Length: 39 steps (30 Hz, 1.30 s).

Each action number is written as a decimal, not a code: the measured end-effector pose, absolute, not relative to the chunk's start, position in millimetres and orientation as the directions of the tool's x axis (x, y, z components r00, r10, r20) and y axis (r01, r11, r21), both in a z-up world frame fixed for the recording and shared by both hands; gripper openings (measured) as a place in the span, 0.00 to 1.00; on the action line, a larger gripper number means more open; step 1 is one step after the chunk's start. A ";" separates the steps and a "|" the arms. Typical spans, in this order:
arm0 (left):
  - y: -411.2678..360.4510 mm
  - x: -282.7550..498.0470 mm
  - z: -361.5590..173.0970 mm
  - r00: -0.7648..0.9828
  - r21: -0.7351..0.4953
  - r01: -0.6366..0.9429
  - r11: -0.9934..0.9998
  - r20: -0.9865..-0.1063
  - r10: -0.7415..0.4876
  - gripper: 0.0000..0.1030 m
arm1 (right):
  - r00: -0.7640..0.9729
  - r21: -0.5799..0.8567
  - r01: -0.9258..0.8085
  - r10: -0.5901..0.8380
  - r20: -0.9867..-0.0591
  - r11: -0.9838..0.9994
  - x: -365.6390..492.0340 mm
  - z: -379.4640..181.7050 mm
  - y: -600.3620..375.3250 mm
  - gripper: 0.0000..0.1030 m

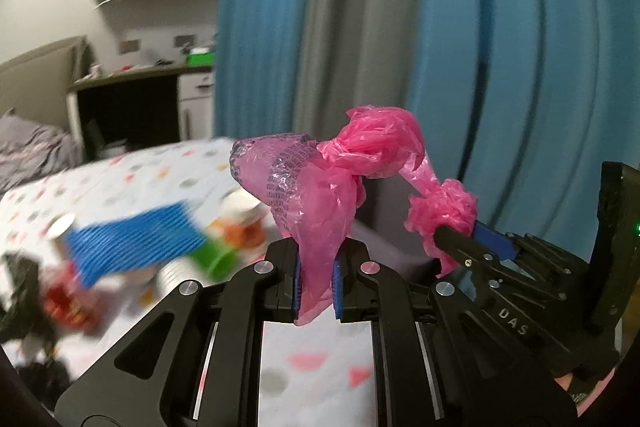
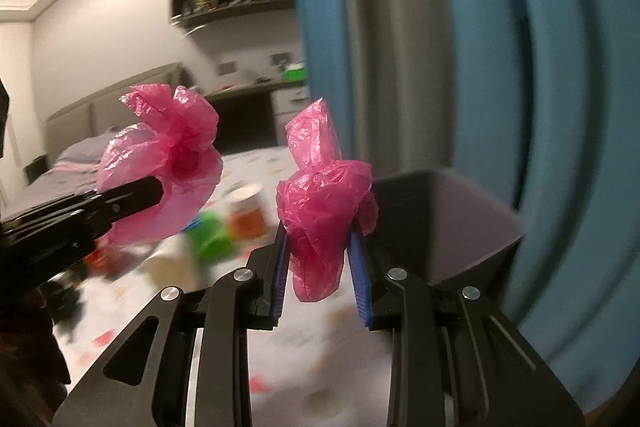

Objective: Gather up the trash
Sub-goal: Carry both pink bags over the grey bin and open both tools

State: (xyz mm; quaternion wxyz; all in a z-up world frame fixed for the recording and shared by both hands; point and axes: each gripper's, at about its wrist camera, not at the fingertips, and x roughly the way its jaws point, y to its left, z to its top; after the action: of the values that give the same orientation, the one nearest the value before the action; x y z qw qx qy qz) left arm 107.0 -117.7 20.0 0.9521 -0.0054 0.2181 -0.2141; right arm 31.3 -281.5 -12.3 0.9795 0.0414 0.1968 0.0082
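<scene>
The left tool [image 1: 316, 283] is clamping one bunched end of the pink plastic bag [image 1: 320, 187]; the right tool [image 2: 320, 267] is clamping the other end, at 3 o'clock in the left view. The bag is hanging between them above the patterned bed [image 1: 304, 371].

Risk, as judged: the thin film could be slipping from the pads or tearing if the tools are pulling apart.

The loose items [image 1: 132, 247] at 9 o'clock are blurring beyond identification. The dark bin [image 2: 440, 219] is partly cut off, its interior unseen. Whether the bag is holding anything cannot be told.
</scene>
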 end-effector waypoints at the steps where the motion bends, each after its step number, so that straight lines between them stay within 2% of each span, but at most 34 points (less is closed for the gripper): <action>1: -128.0 115.4 21.6 0.808 -0.103 0.422 0.901 -0.409 -0.425 0.10 | 0.926 0.081 0.024 0.008 -0.376 0.996 37.8 -10.4 -292.7 0.28; 11: -212.1 198.6 12.5 0.755 -0.123 0.500 0.857 -0.423 -0.501 0.10 | 0.941 0.086 0.156 -0.122 -0.317 0.984 81.7 -8.6 -356.4 0.29; 17: -234.7 232.2 -0.3 0.728 -0.136 0.520 0.843 -0.446 -0.521 0.10 | 0.933 0.090 0.187 -0.148 -0.328 0.978 92.7 -18.3 -369.4 0.29; 27: -247.6 249.0 -14.7 0.699 -0.179 0.518 0.837 -0.475 -0.534 0.10 | 0.917 0.085 0.208 -0.165 -0.364 0.974 100.3 -33.4 -375.0 0.29; 39: -255.9 257.6 -22.7 0.670 -0.206 0.538 0.817 -0.483 -0.563 0.11 | 0.908 0.081 0.218 -0.171 -0.384 0.973 126.4 -24.3 -371.0 0.29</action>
State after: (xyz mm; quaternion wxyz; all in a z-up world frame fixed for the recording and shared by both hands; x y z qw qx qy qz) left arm 257.6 -255.9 -22.7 0.9136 -0.0229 0.2720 -0.3014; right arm 126.4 -371.0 -24.2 0.9747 0.0610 0.1905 -0.0997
